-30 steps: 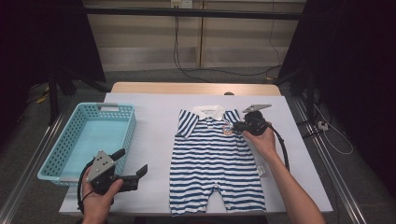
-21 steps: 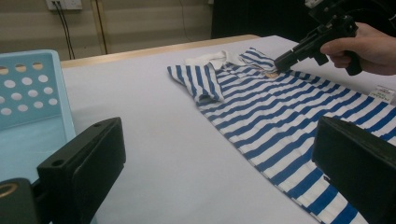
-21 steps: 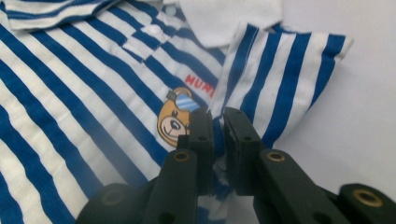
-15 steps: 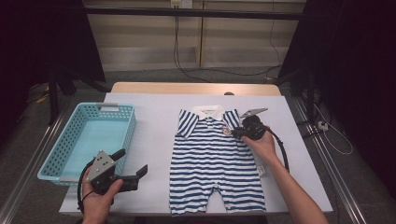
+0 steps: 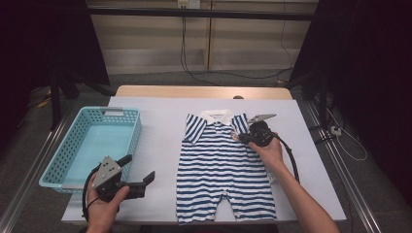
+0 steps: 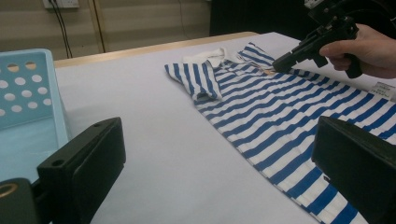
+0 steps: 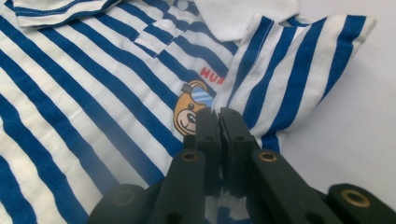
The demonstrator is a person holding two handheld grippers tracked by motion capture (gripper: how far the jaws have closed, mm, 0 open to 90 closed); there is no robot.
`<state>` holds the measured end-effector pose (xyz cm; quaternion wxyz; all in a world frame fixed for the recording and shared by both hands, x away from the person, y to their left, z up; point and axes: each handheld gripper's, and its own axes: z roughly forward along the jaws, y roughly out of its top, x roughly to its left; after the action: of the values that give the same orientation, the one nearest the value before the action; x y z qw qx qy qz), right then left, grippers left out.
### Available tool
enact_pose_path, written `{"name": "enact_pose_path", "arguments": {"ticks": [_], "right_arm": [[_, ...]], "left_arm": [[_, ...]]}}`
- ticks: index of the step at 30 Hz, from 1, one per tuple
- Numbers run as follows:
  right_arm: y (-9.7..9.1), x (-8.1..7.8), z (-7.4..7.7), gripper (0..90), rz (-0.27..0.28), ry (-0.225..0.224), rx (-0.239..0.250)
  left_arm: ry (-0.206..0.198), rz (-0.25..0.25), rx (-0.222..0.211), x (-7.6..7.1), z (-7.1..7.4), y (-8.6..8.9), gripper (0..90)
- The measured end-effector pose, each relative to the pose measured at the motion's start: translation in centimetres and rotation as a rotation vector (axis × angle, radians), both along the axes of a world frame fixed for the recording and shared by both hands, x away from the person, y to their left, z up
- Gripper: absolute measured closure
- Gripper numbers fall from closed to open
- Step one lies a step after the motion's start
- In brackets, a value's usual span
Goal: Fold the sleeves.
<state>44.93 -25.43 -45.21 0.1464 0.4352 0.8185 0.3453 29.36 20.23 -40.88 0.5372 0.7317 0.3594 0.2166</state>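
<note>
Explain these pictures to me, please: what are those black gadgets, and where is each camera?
There is no robot here: a person holds a hand-worked gripping tool in each hand. One picture comes from a camera fixed above the table; the other two come from small cameras riding on each tool, looking along its black jaws. On the white table lie a blue-and-white striped romper and, to its left, a light blue basket. The left tool hangs open near the table's front edge, holding nothing. The right tool has just been closing its jaws, and they now pinch the romper's cloth beside the bear picture, near one sleeve.
</note>
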Motion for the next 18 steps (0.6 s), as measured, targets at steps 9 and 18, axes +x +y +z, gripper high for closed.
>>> {"name": "enact_pose_path", "arguments": {"ticks": [9,18], "right_arm": [[-0.4,-0.8,0.2,68.1,-0.003,0.007,0.037],[-1.8,-2.5,1.5,47.3,-0.041,-0.118,0.116]], "left_arm": [[-0.006,0.002,-0.013,-0.1,0.0,0.1,3.0],[-0.023,-0.005,0.002,0.2,0.1,-0.3,2.9]]}}
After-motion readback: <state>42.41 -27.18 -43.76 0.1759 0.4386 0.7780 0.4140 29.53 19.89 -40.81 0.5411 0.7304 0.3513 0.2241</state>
